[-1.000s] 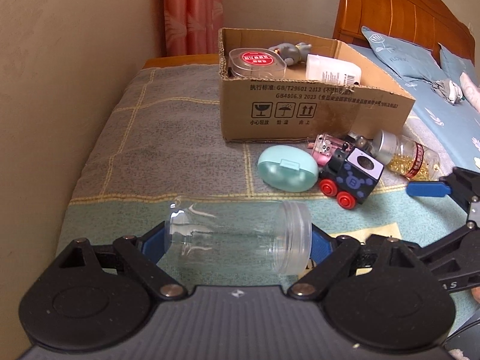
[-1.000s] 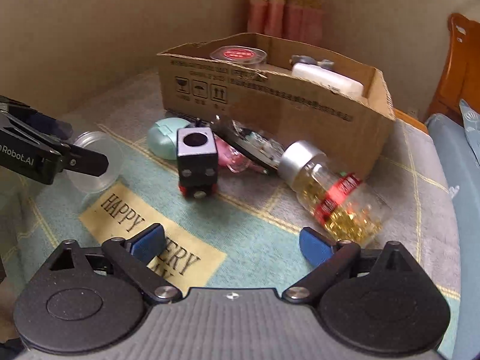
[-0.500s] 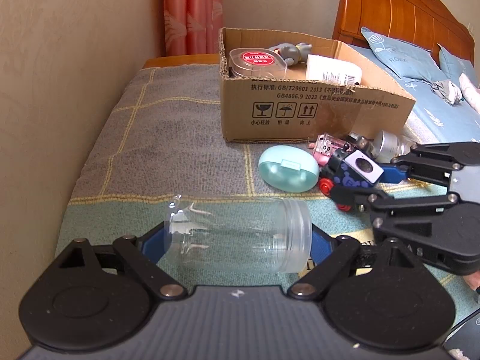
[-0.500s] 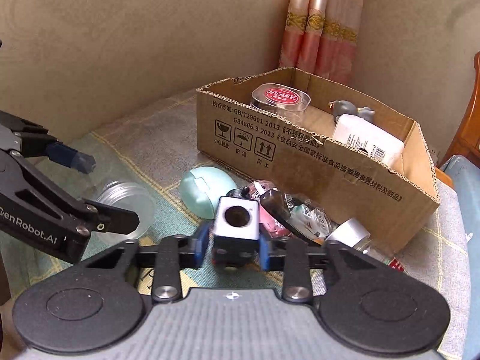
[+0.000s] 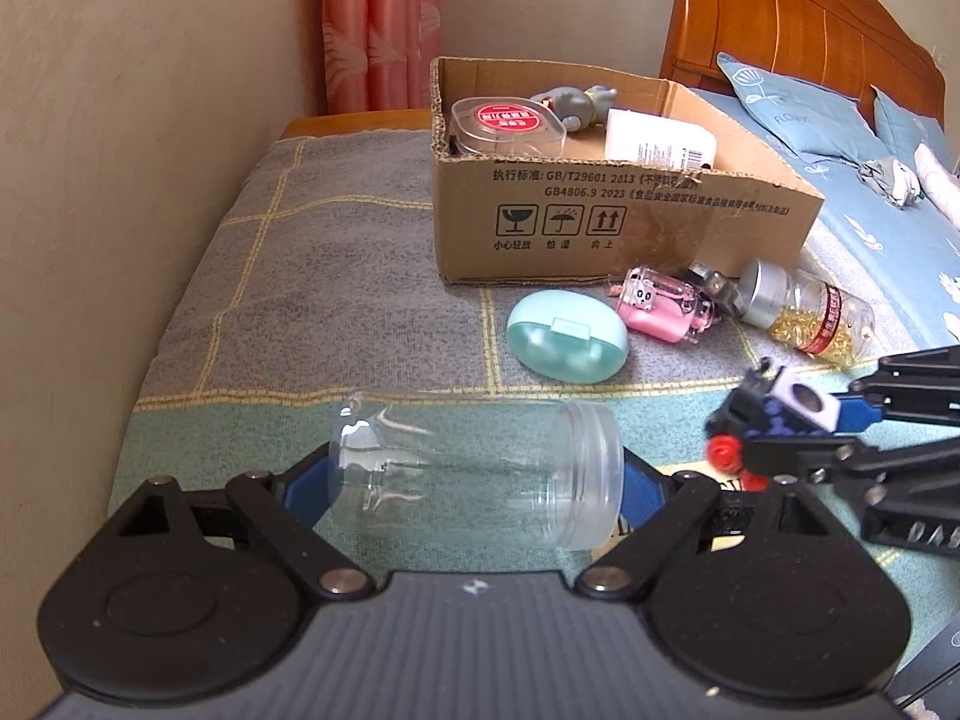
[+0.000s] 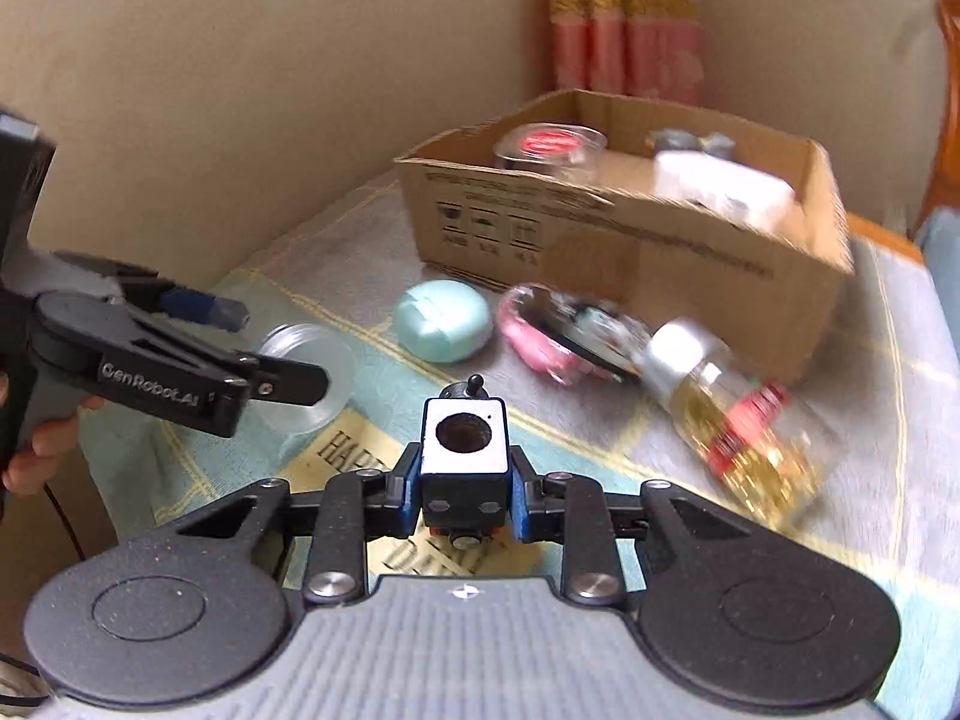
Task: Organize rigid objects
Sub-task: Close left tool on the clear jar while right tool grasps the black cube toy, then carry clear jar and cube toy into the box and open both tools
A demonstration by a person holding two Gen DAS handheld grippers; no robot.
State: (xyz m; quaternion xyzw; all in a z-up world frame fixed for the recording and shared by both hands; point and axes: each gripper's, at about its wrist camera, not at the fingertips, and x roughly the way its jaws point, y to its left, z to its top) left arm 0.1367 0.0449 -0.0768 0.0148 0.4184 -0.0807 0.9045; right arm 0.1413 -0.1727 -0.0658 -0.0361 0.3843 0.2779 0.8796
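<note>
The left gripper (image 5: 477,480) points downward, its jaws spread wide around a clear jar (image 5: 474,474). The right gripper (image 6: 462,489) is clamped on a toy train (image 6: 463,468), pads against its sides.

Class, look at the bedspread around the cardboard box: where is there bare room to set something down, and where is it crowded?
Free: the grey blanket between the wall and the cardboard box. Crowded: in front of the box, where the mint case, pink toy and capsule bottle lie.

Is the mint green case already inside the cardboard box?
No, the mint green case lies on the blanket in front of the cardboard box.
</note>
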